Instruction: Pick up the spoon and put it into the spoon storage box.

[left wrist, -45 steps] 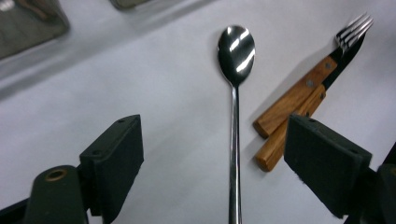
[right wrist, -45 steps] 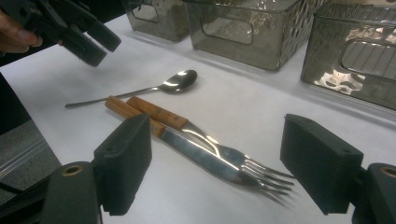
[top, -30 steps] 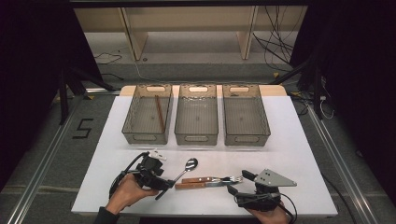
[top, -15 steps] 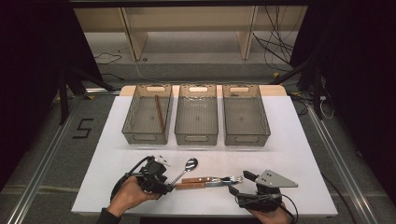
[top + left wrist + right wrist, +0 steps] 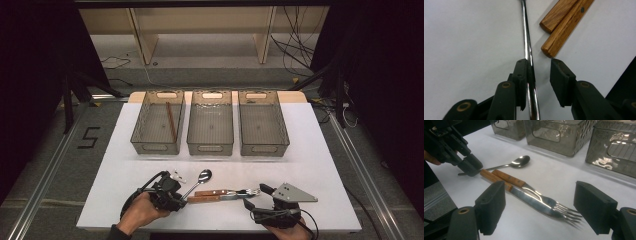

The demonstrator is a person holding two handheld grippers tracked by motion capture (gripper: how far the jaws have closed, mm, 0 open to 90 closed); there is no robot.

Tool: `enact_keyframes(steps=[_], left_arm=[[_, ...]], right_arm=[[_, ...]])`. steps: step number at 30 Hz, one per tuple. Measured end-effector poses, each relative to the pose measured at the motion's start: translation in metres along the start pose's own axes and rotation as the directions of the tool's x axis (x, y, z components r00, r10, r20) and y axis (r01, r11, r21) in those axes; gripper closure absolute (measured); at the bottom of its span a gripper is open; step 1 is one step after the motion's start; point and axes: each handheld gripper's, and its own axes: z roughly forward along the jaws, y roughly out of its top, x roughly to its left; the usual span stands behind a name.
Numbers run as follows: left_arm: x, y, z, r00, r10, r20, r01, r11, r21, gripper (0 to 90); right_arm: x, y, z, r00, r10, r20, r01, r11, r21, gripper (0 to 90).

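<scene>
A white table (image 5: 320,150) is seen from above, w/ three grey see-through bins in a row across its far half. The left bin (image 5: 157,121) holds a thin brown stick (image 5: 171,121), lying lengthwise; the middle bin (image 5: 211,121) and right bin (image 5: 262,121) look bare inside.

Near the front edge, cutlery is laid out between two hand-held grippers. A metal spoon (image 5: 197,182) lies diagonally, bowl toward the bins, handle toward the left gripper (image 5: 180,199). Just beside it, a fork (image 5: 524,185) and a knife (image 5: 524,195), both w/ wooden handles, lie side by side, touching, handles toward the left gripper and tips toward the right gripper (image 5: 257,197).

Left gripper: held in the person's left hand (image 5: 140,212), jaws parted, set down astride the spoon's handle. In the left gripper view the shiny handle is seen running along the inner face of one jaw, touching or nearly so; the other jaw stands apart from it, a gap showing, so the spoon isn't clamped. The two wooden handle ends lie just ahead of that far jaw.

Right gripper: jaws spread wide, nothing held. In the right gripper view the fork tines and knife tip lie on the table between and just ahead of its jaws. A grey 3-cornered plate (image 5: 292,192) sits on top of it.
</scene>
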Motion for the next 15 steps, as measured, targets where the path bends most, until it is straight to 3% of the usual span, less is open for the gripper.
enact_keyframes(steps=[9, 15], left_arm=[[-0.0042, -0.0005, 0.0009, 0.9984, 0.030, -0.048, -0.030, 0.9995, -0.001, 73.5], [-0.0053, -0.0018, 0.0012, 0.9978, 0.033, -0.057, -0.034, 0.9994, -0.009, 75.3]], right_arm=[[-0.0001, -0.0004, -0.0003, 1.0000, 0.002, 0.000, -0.002, 1.000, 0.002, 26.7], [0.0004, -0.0003, 0.0002, 1.0000, -0.003, 0.001, 0.003, 1.000, 0.004, 26.9]])
